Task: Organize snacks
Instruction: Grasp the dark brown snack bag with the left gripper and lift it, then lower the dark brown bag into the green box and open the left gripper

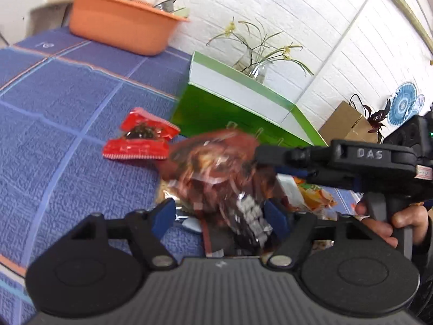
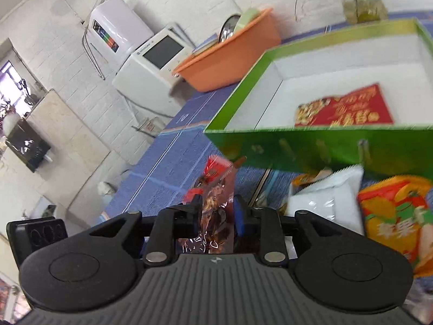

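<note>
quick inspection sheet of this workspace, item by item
surface: blue quilted cloth on the table
job's things: green box holding a red packet; brown snack bag; small red packet loose on the cloth; white bag and orange bag by the box
clutter: orange basin, flower vase
grippers: right gripper shut on the brown snack bag; left gripper open around it
cables: nothing seen
surroundings: white brick wall

raised letters "DAS" on right tool (image 1: 273, 159), packet print blurred
</note>
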Demonstrator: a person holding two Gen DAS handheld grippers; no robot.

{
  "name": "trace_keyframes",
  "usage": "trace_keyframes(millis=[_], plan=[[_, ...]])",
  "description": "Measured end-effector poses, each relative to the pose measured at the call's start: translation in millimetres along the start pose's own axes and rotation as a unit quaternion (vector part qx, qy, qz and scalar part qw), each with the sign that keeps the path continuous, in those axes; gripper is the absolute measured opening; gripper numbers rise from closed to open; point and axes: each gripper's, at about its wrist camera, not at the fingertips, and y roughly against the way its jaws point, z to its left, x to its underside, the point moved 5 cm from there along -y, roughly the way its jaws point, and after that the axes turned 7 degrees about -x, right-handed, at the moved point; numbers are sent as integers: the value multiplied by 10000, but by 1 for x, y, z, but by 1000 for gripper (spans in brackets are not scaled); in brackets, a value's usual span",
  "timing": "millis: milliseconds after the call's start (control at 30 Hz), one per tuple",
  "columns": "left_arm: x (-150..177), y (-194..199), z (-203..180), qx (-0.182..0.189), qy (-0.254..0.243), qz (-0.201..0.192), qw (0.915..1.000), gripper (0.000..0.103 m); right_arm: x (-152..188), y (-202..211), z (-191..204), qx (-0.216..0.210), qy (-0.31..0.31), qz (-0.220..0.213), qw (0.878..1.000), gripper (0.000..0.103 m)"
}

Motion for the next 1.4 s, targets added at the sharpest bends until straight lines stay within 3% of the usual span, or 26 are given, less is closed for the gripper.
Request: trace_keyframes(millis=[67, 100, 200, 233, 267, 300, 367, 600, 967, 1400], plan=[[0, -3, -1, 21, -21, -10, 10000, 88, 5, -9, -2, 52, -1, 84, 10000, 41], [1, -4, -2, 100, -68, 24, 9999, 102, 7, -12, -2, 91, 70, 93, 9999, 34], [0, -8, 1, 87, -56, 35, 9999, 101, 7, -10, 3, -171, 143, 45, 9997, 22], [-1, -9, 5, 142, 48, 12, 9999, 97, 7, -8, 6, -270, 175, 40, 9995, 20], [0, -6, 11, 130, 153, -8, 9998, 87, 8, -5, 8, -330, 227, 28, 9992, 19], [-2, -5, 16, 139, 296, -27, 9995, 70, 8, -2, 10, -291, 312, 6, 9991, 19], [-3, -2, 22, 364, 652, 74, 9972, 66, 8, 2, 10, -162, 415, -10, 9990, 18], [-7, 15, 5, 48, 118, -202, 9997, 62, 8, 11, 21, -253, 395, -232, 9986, 15], [-28, 41, -12, 110, -233, -739, 9969, 62, -9, 33, 64, -414, 1041, -680, 9914, 13], [-50, 37, -46, -277, -906, -1000, 9905, 62, -26, 48, 50, -313, 805, -1101, 9902, 14]])
